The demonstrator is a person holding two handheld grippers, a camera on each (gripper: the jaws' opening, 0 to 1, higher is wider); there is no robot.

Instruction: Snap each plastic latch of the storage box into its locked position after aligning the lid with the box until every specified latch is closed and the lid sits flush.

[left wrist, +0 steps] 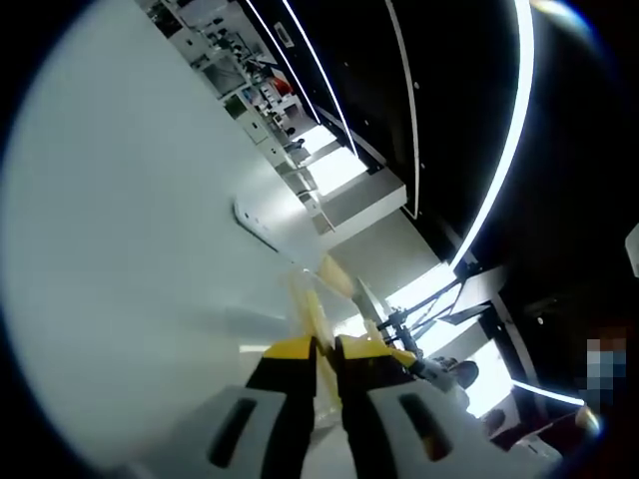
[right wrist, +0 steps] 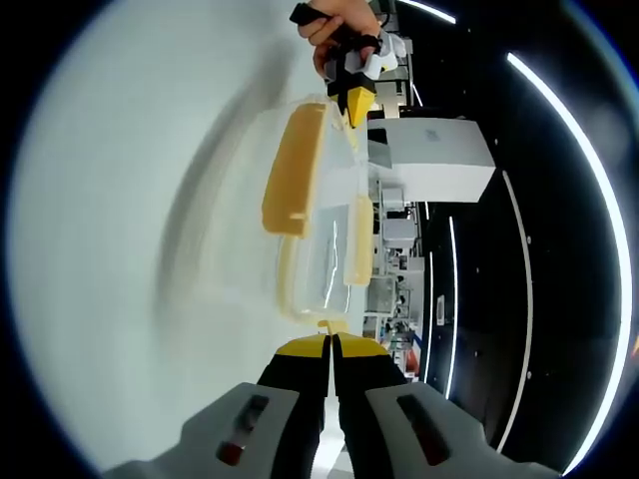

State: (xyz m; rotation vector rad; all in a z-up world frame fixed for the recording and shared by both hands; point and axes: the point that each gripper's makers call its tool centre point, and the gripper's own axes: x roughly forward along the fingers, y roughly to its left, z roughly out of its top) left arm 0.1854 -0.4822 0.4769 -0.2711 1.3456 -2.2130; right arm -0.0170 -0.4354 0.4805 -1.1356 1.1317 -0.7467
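Observation:
In the right gripper view a clear plastic storage box (right wrist: 324, 215) with yellow latches (right wrist: 292, 170) hangs over the white table (right wrist: 120, 220), blurred, and casts a shadow on it. My right gripper (right wrist: 331, 344) is shut on the box's near edge, where a small yellow tab shows. At the box's far edge a hand (right wrist: 334, 25) holds my left gripper (right wrist: 351, 100), whose yellow tips are shut on the rim. In the left gripper view, the left gripper (left wrist: 324, 344) has its jaws together on a clear, yellow-trimmed edge of the box (left wrist: 324, 289).
The white table (left wrist: 130, 230) spreads wide to the left in both views. A white block (right wrist: 431, 158) stands beyond the box. Shelving with small items (left wrist: 255, 95) and a dark ceiling with light strips (left wrist: 504, 150) lie behind. A metal stand (left wrist: 419, 319) is at the right.

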